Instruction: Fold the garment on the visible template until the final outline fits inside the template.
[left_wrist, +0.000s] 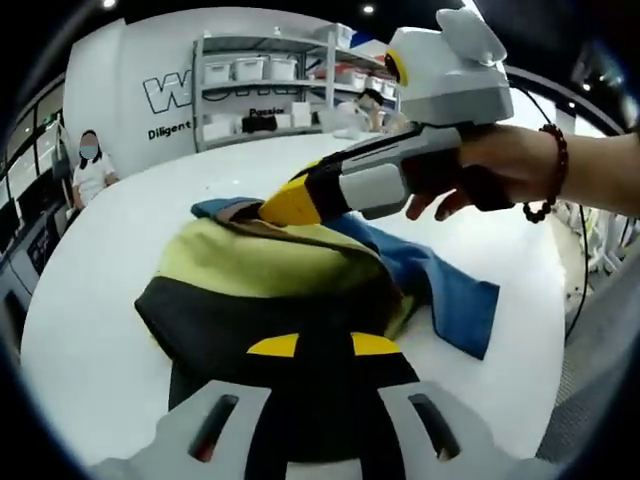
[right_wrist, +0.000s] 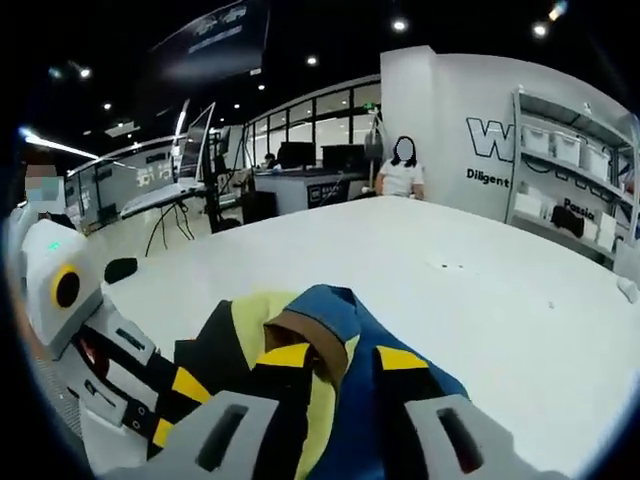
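Both jaws of the left gripper (left_wrist: 324, 345) rise from the bottom of the left gripper view, their yellow tips set narrowly apart and pressed into the dark fabric of the garment (left_wrist: 300, 290); whether cloth is pinched between them cannot be told. That one garment lies bunched on the white table (left_wrist: 120, 330), directly ahead of the jaws: black nearest them, yellow-green beyond, a blue part trailing off to the right. Its long axis runs from lower left to right across the picture, the blue end pointing right. From the right comes the right gripper (left_wrist: 285, 205), held in a hand (left_wrist: 500, 165) with a bead bracelet (left_wrist: 555, 170); its yellow tip touches the top of the heap at the brown collar area. Behind stand a shelf unit (left_wrist: 265, 85) with bins and one seated person (left_wrist: 90, 165).

Right gripper view: the jaws of the right gripper (right_wrist: 335, 355) stand a moderate way apart, with the garment (right_wrist: 320, 330) bunched between and over their yellow tips, blue and yellow-green folds and the brown collar rising right at them; a firm pinch cannot be made out. The heap sits at the near edge of the table (right_wrist: 420, 260), stretching left to right. At lower left the left gripper (right_wrist: 185, 385) reaches in, its tip against the black fabric. One seated person (right_wrist: 402, 170) is beyond the table.
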